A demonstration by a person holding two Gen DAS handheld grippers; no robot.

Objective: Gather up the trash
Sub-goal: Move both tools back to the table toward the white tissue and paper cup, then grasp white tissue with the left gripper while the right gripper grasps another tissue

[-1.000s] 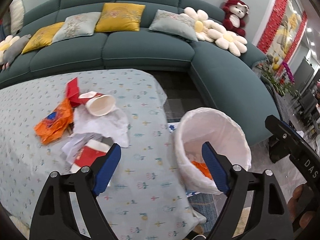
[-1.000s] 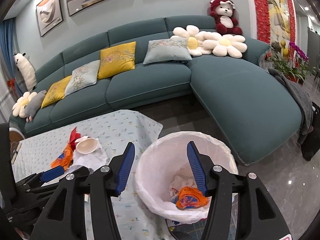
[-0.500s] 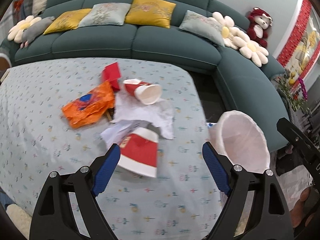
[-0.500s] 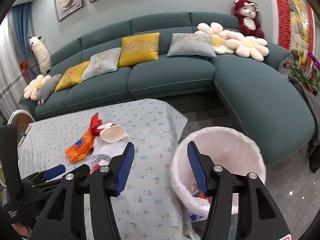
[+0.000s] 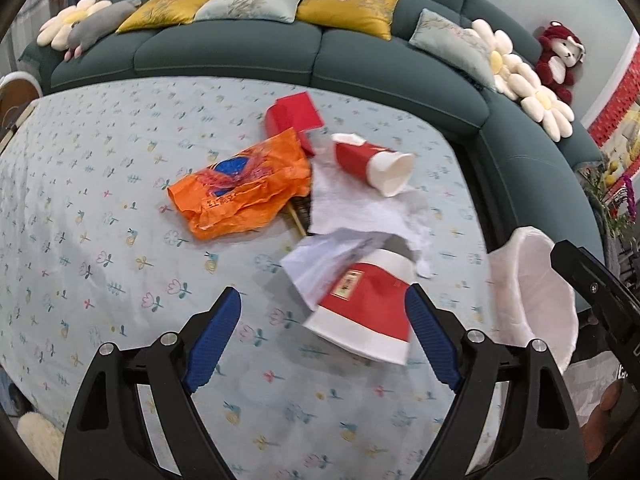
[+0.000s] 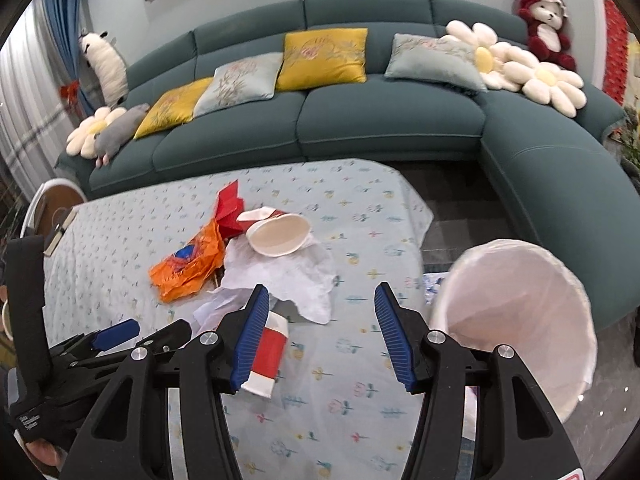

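Evidently unfinished. Still on the counter [image 5: 100, 184]: nearer red cup [image 5: 364, 312], farther red cup [image 5: 372, 162], orange wrapper [image 5: 244, 188], white paper [image 5: 360, 212], red carton [image 5: 294, 118]. Lined bin [image 6: 516, 320] on the floor just beside the counter's edge (contents not visible). Left hand-held gripper [image 5: 322, 338] wide open, empty, straddling the nearer cup; right hand-held gripper [image 6: 320, 336] likewise open, empty. Floral cloth over the counter; teal sofa [image 6: 360, 120] behind.

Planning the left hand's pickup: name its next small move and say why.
Probably ease the left claw forward and a little right so its open fingers straddle the near red paper cup, then close. The cup lies on its side on the tablecloth, nearest of the trash, already against the right-hand fingertip.
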